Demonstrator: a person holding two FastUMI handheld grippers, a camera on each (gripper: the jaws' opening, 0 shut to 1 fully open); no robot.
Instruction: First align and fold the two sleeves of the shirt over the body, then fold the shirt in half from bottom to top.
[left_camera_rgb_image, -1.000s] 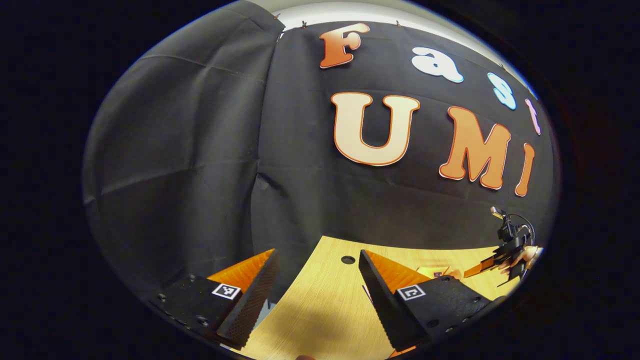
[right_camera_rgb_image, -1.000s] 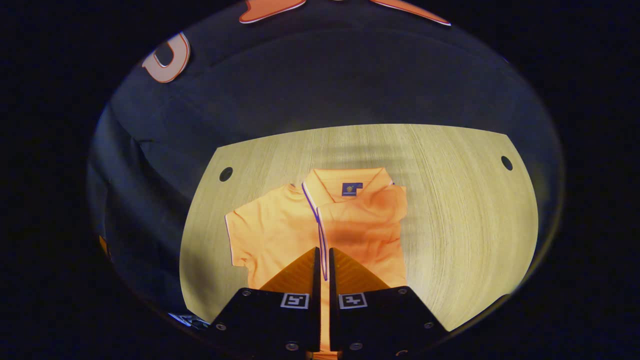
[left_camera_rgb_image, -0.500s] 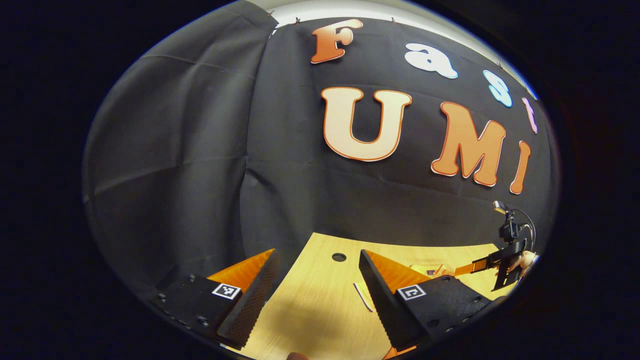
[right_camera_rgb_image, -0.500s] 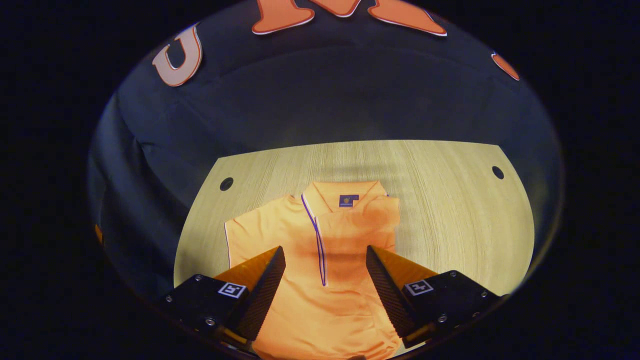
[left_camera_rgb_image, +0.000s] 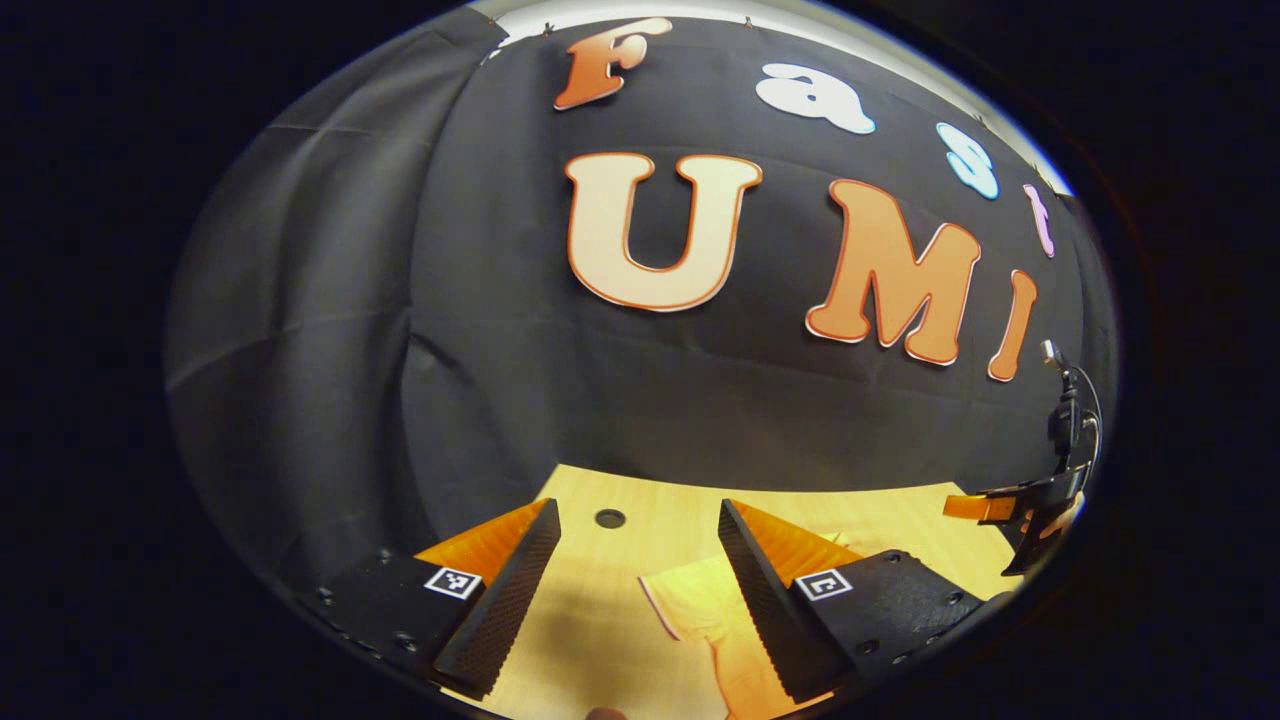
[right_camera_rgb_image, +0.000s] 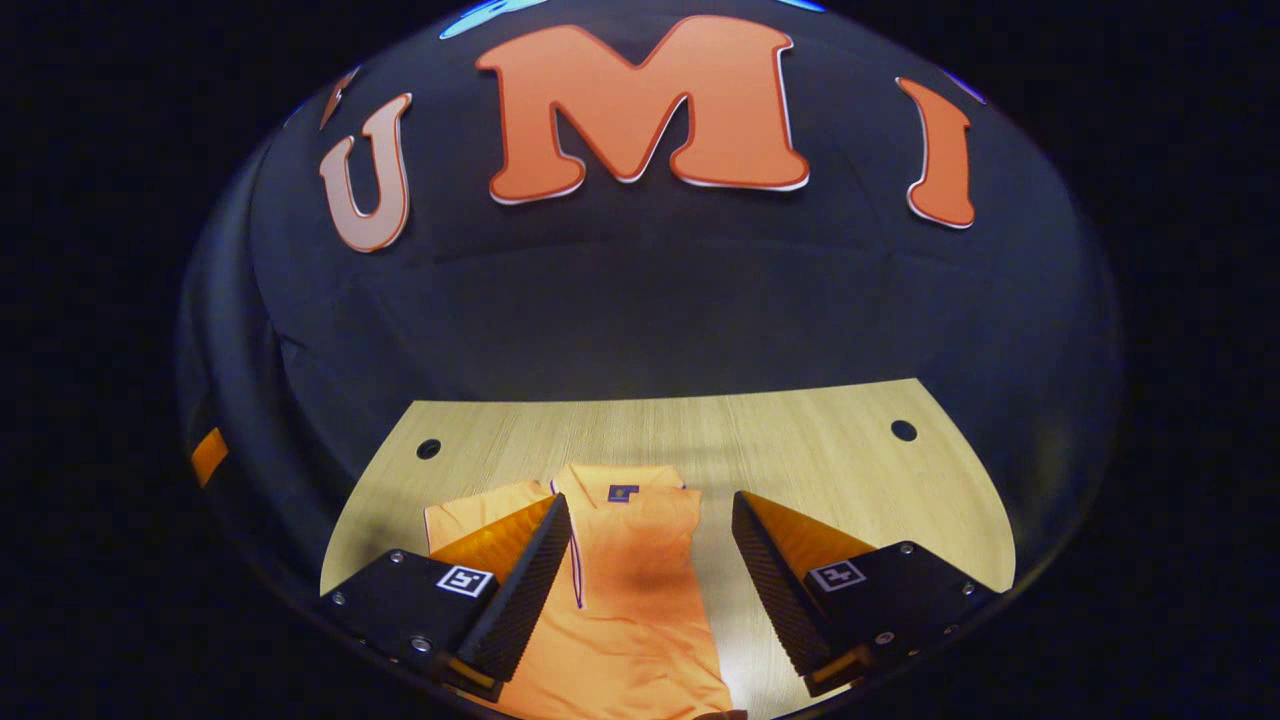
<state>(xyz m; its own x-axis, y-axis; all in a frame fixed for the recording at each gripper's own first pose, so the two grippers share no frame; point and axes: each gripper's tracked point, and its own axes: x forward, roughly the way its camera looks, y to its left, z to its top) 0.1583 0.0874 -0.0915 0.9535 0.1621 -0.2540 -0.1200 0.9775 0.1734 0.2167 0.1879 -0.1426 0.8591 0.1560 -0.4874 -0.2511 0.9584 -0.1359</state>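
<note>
Raised right gripper (right_camera_rgb_image: 645, 560); shirt (right_camera_rgb_image: 630, 590) lies lengthwise, collar toward wall

shirt: soft orange cloth polo shirt (right_camera_rgb_image: 640, 590), matt, lightly creased
table: pale wood-grain tabletop (right_camera_rgb_image: 800, 440), smooth, low sheen
gripper pads: finely ribbed, rough-looking inner faces (right_camera_rgb_image: 520, 590)
wall ahead: matt black cloth, wrinkled

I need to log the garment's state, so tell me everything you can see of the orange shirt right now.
The orange shirt is a short-sleeved polo of soft knit-looking fabric, with a collar, a small dark tag inside the neck and thin dark piping. It lies flat on the wooden table, collar toward the booth wall. One sleeve is folded over the body; the other spreads out flat to the side. Both hand-held grippers are open, holding nothing. The left gripper view catches the spread sleeve's piped edge.
</note>
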